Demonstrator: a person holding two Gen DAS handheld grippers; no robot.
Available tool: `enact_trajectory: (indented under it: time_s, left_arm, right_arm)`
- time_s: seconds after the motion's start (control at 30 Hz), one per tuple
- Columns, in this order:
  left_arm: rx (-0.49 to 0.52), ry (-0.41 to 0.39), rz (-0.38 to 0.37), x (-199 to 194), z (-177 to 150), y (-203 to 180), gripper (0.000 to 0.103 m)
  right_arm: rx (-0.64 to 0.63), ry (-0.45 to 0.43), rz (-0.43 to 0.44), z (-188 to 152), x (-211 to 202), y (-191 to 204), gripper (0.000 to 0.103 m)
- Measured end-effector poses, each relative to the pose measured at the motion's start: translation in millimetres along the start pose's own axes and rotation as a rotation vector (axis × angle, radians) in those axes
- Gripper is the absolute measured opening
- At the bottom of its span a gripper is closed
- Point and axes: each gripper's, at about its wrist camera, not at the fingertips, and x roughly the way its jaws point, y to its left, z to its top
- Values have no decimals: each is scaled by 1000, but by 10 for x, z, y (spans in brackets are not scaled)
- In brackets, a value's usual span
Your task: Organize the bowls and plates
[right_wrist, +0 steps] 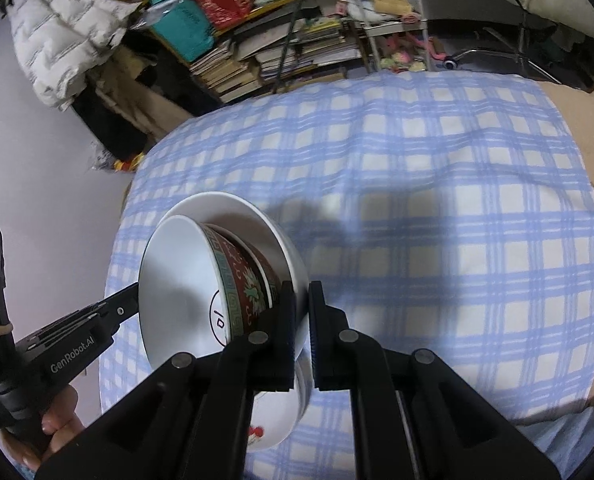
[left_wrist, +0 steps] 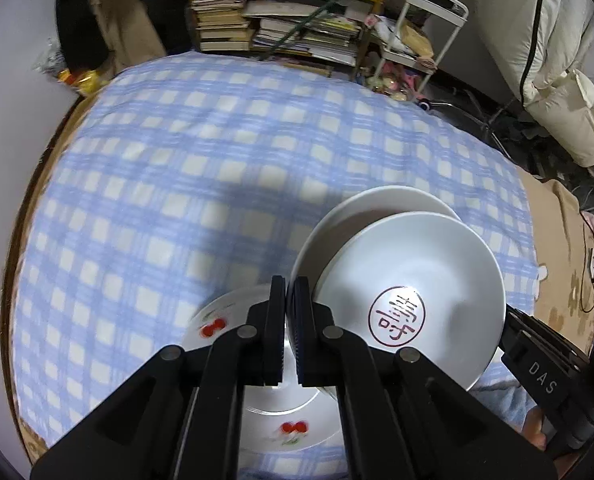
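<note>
Left gripper (left_wrist: pixel 285 280): jaws clenched together at lower centre of the left wrist view, nothing visible between the pads. Under and behind it, a white plate with red cherry prints (left_wrist: pixel 233 320) lies on the blue-and-white checked cloth (left_wrist: pixel 177 184).

To the right in that view, a white bowl with a red seal mark inside (left_wrist: pixel 413 296) sits tilted, nested in a bigger plain white bowl (left_wrist: pixel 377 204). The right gripper's body shows at the bowl's lower right edge.

Right gripper (right_wrist: pixel 300 290): jaws nearly closed, pinching the rim of the outer white bowl (right_wrist: pixel 293 264), lower centre of the right wrist view. The stack is tipped on edge: outer white bowl, a red patterned bowl (right_wrist: pixel 249 280) inside it, and the seal-marked bowl (right_wrist: pixel 177 280) at left. Cherry plate edge (right_wrist: pixel 269 428) shows below the stack. Left gripper body enters at lower left, a hand (right_wrist: pixel 57 420) on its handle.

Stacked books (left_wrist: pixel 225 20) and a white trolley (left_wrist: pixel 429 28) sit at the upper frame.
</note>
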Motion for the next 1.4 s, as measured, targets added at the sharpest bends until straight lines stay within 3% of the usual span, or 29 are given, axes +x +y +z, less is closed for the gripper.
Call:
enact_trajectory:
  time_s: [0.4,0.67,0.87,1.1,1.2,1.27,1.4]
  left_arm:
    - [-79,54,56,82,-612,594,1]
    - [-132,117,14,362,-821,815,2]
    - [-128,77,-9,346,-850,865,4]
    - [-77,-56,101,17,-879,830,12]
    - [-53,-110,166,-139,-936,807,14]
    - [-37,-147,217,-267,-1005,791,15]
    - [-51,-225,276,-524,-1132,811,20]
  right_arm:
    - [-60,71,22,-583,278,410,11]
    - [-92,167,-13,-736,574,448,10]
    - [-116,188,6,-726,595,417,10]
    - [-138,127,72,-670,373,462,11]
    - [-155,86,76,-687,235,492,19]
    - [-177,48,67,-691,140,531,38]
    - [-245,-71,31,-758,-140,623,50]
